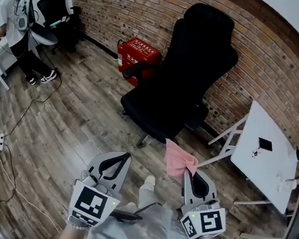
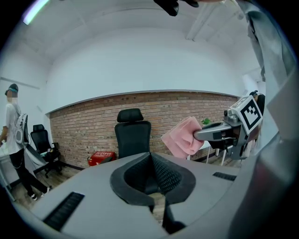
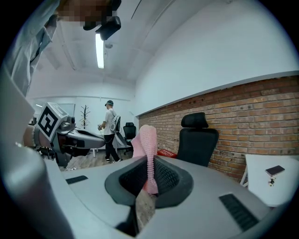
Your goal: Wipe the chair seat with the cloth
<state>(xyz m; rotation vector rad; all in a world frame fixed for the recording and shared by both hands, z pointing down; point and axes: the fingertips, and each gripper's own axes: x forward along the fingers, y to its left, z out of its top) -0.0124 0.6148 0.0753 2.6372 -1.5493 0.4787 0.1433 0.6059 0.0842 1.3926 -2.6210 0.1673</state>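
Right hand-held gripper clamps cloth, chair beyond

Head view: high up, facing steeply down at the wood floor, with the left tongs and right tongs close at the bottom edge. Left gripper view: low, level, faces the brick wall straight on. Right gripper view: low, looks obliquely along that wall. All three share the black chair, pink cloth and distant person.
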